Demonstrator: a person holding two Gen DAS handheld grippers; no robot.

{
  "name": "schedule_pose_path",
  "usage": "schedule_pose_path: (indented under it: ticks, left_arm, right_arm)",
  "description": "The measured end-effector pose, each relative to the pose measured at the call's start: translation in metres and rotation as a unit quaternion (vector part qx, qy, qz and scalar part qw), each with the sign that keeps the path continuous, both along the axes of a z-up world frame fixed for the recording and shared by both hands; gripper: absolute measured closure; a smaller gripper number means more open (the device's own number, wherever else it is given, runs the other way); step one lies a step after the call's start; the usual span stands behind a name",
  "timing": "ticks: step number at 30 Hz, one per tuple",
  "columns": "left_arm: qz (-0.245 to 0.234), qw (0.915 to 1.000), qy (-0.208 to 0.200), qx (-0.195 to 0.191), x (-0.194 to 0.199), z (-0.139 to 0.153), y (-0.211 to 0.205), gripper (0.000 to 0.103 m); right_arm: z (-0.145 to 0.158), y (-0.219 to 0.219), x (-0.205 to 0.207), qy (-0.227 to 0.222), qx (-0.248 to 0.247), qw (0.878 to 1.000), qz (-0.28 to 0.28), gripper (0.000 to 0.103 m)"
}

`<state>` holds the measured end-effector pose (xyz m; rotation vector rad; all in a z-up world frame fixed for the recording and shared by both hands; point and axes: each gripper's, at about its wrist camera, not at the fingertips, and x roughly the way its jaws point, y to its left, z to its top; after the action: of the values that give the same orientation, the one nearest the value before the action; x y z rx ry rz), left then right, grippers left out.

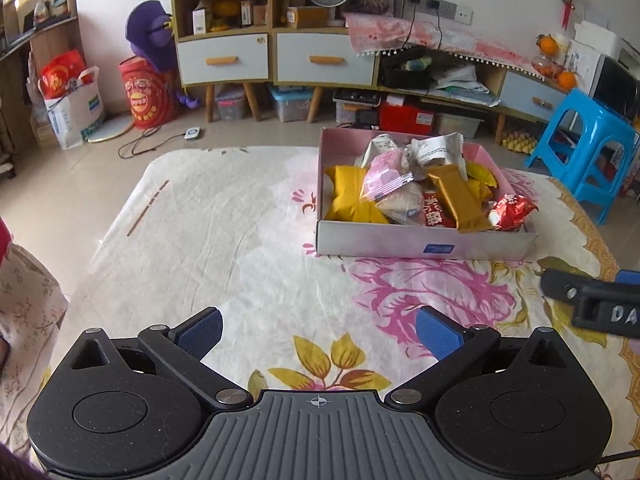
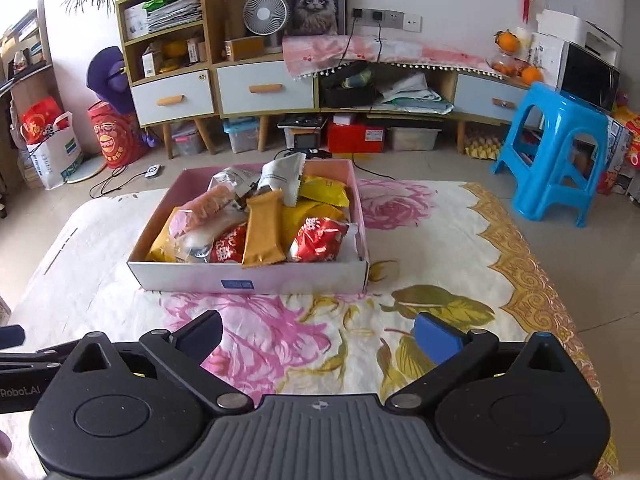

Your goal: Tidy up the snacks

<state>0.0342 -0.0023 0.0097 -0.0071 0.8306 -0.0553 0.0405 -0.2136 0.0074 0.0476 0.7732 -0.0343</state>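
A shallow pink cardboard box [image 1: 424, 246] [image 2: 248, 278] sits on a floral cloth and is heaped with several wrapped snacks. Among them are a tan bar packet [image 2: 262, 230], a red packet [image 2: 320, 240] [image 1: 512, 210], a yellow pouch [image 1: 352, 200] and a white packet [image 2: 280, 178]. My left gripper [image 1: 318, 330] hovers over the cloth well short of the box, open, with nothing between its blue pads. My right gripper [image 2: 320, 332] is also open and empty, just in front of the box's near wall. The right gripper's body [image 1: 592, 296] shows at the left view's right edge.
The floral cloth [image 1: 224, 248] covers a low surface with rounded corners. A blue plastic stool [image 2: 556, 152] stands on the floor to the right. Cabinets with drawers [image 2: 264, 88], storage bins and bags line the far wall. A cable and small device [image 1: 192, 134] lie on the floor.
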Motion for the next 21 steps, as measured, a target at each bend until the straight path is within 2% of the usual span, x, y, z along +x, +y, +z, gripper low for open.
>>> schedule_pose_path:
  ticks: [7,21]
  left_arm:
    - [0.0,1.0,0.002,0.003,0.001,-0.0005,-0.0059,0.0]
    - [-0.004,1.0,0.008,0.0,-0.0005,-0.0024,-0.01,0.0]
  right_arm:
    - [-0.0038,0.0107,-0.0064,0.0,-0.011,1.0,0.018,0.008]
    - [-0.0053,0.0069,-0.006,0.011,0.009,1.0,0.017,0.008]
